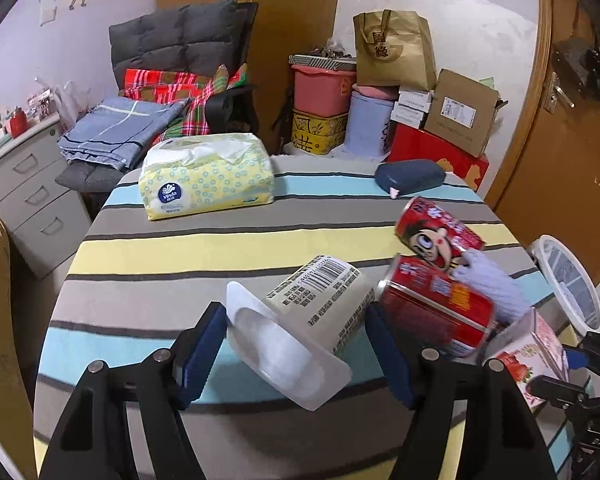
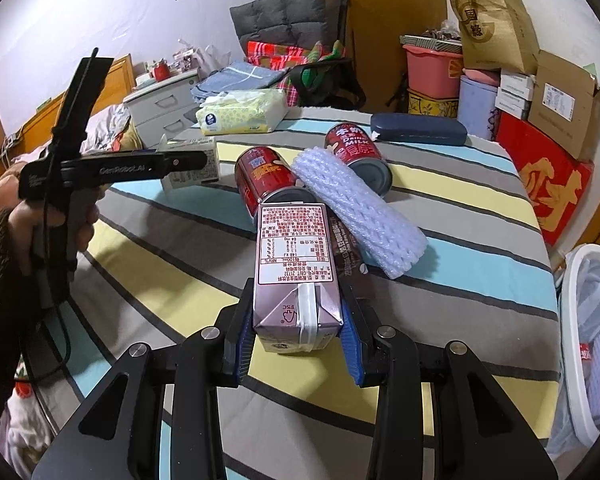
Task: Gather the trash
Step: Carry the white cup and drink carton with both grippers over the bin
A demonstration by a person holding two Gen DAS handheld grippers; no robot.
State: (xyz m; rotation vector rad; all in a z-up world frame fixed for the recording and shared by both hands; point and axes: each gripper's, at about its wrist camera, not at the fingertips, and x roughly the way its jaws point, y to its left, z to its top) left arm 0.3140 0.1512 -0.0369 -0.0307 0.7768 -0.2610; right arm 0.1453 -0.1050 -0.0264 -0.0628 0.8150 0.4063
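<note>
A white yogurt cup lies on its side on the striped table. My left gripper is open, one finger on each side of the cup, not pressing it. Two red cans and a white foam net lie just to its right. My right gripper is shut on a purple-grey drink carton, held near the table. The cans and foam net lie beyond the carton. The left gripper shows at the left in the right wrist view.
A white trash bin with a clear liner stands at the table's right edge, holding foam and a red wrapper. A yellow tissue pack and a dark blue case lie at the far side. A chair, drawers and stacked boxes stand behind.
</note>
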